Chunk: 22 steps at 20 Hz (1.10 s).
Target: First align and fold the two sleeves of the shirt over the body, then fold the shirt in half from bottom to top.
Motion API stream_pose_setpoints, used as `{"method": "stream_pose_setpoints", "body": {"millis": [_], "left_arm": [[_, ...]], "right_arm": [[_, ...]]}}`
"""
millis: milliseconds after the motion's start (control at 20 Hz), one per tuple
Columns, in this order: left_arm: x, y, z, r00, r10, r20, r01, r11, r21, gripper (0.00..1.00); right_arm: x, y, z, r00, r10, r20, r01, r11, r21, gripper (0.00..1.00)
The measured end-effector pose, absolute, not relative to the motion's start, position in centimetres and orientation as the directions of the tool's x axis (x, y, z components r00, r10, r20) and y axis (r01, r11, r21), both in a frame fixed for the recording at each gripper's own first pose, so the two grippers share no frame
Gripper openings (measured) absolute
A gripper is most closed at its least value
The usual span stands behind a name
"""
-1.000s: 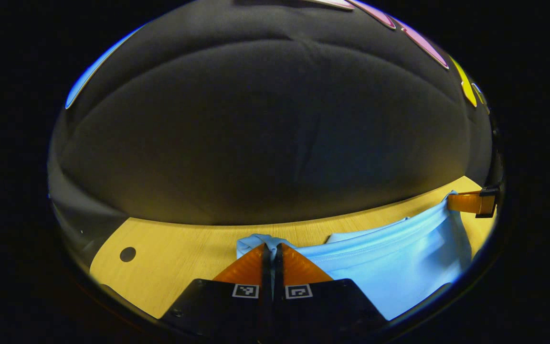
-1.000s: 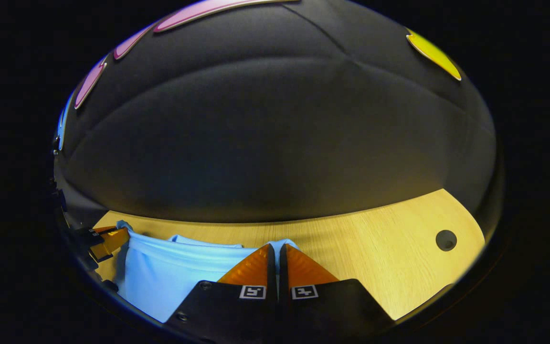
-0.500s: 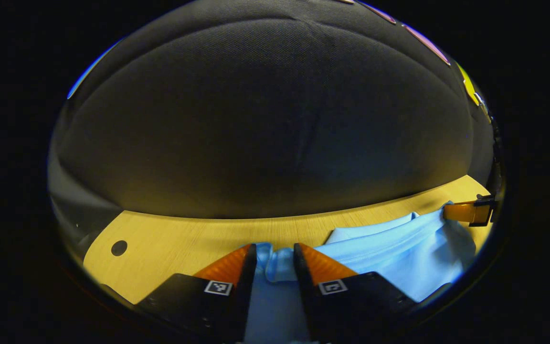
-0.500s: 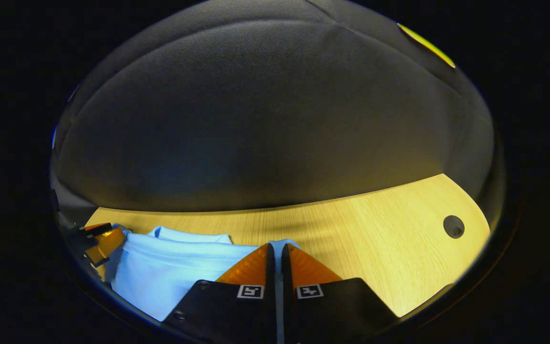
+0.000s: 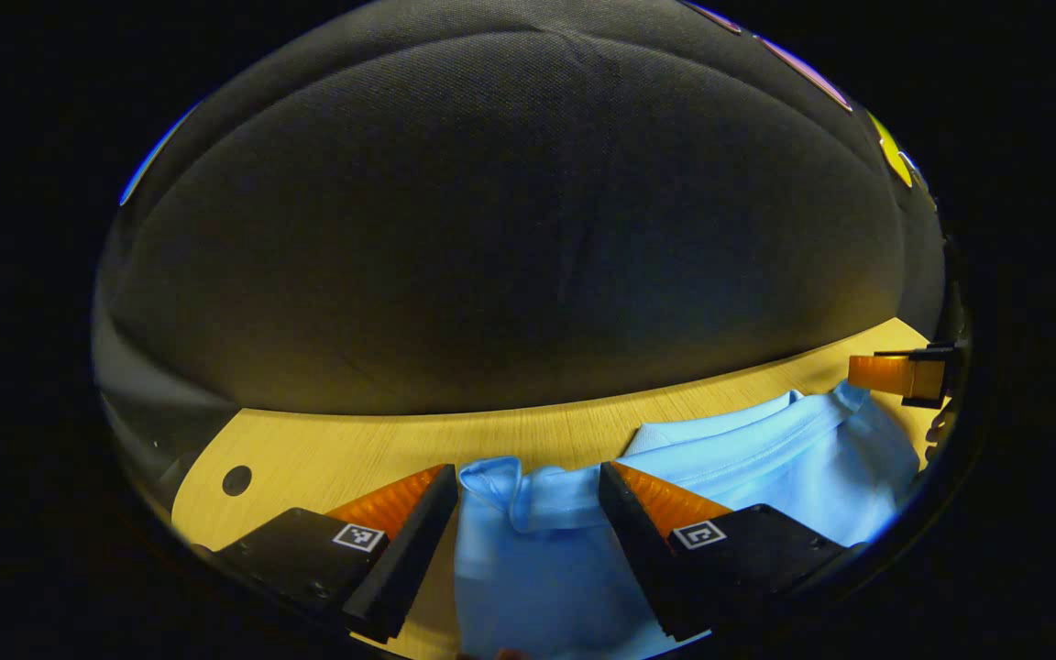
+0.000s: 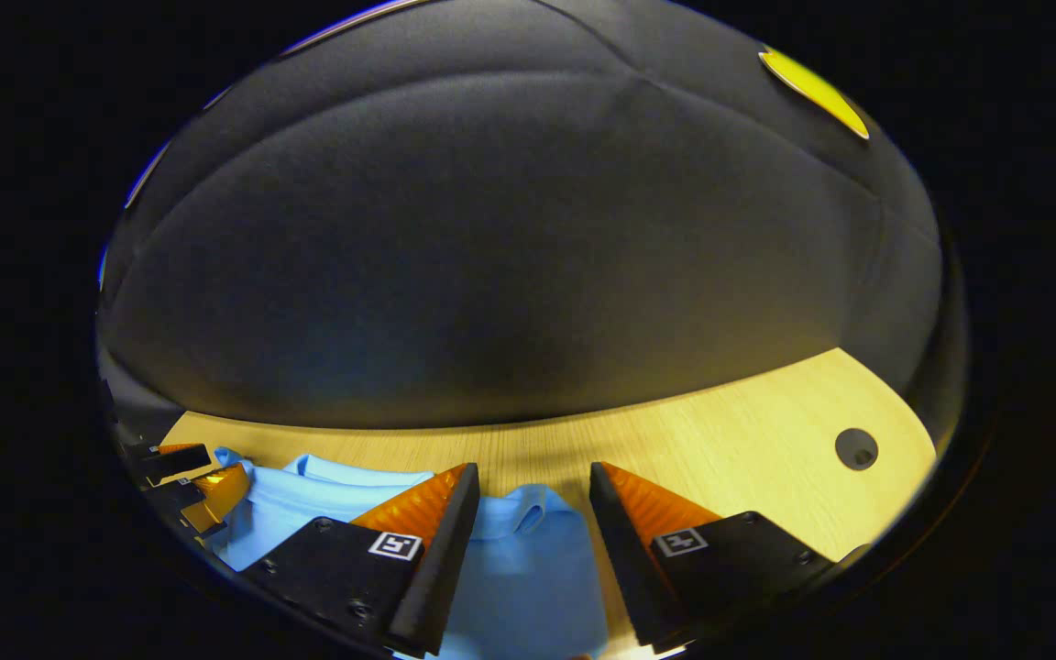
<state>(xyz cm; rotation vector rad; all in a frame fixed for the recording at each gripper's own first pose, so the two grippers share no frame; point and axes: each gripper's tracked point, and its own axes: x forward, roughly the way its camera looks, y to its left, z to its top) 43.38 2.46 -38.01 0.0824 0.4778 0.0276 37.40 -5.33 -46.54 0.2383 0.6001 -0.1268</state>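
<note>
Finishing bottom-to-top fold: both hand-held grippers, left and right, released over shirt on table; next, withdrawing.

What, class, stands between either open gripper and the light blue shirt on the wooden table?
Nothing visible. The light blue shirt lies on the wooden table directly between the open fingers of the left gripper, and likewise under the right gripper.

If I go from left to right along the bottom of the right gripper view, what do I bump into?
Other tool → right tool's left finger → shirt → its right finger → table hole.
</note>
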Motion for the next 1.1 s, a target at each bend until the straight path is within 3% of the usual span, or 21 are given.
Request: {"method": "stream_pose_setpoints", "body": {"millis": [200, 450, 850, 1100], "left_arm": [[42.3, 2.9, -34.3, 0.914, 0.045, -0.404, -0.030, 0.999, 0.044, 0.99], [36.6, 3.1, -28.1, 0.951, 0.059, -0.302, -0.032, 0.995, 0.094, 0.99], [20.2, 3.1, -12.6, 0.996, 0.030, -0.087, -0.033, 0.999, -0.031, 0.98], [9.2, 2.1, -6.4, 0.999, 0.003, -0.042, -0.006, 0.998, -0.067, 0.98]], "right_arm": [[36.2, -5.5, -41.9, 0.874, -0.038, -0.484, 0.151, 0.969, 0.197, 0.79], [30.8, -5.3, -35.3, 0.917, -0.017, -0.399, 0.099, 0.977, 0.187, 0.79], [18.1, -1.6, -22.5, 0.971, 0.035, -0.236, 0.020, 0.973, 0.228, 0.82], [10.3, 1.6, -14.8, 0.980, 0.090, -0.179, -0.047, 0.971, 0.234, 0.87]]}}
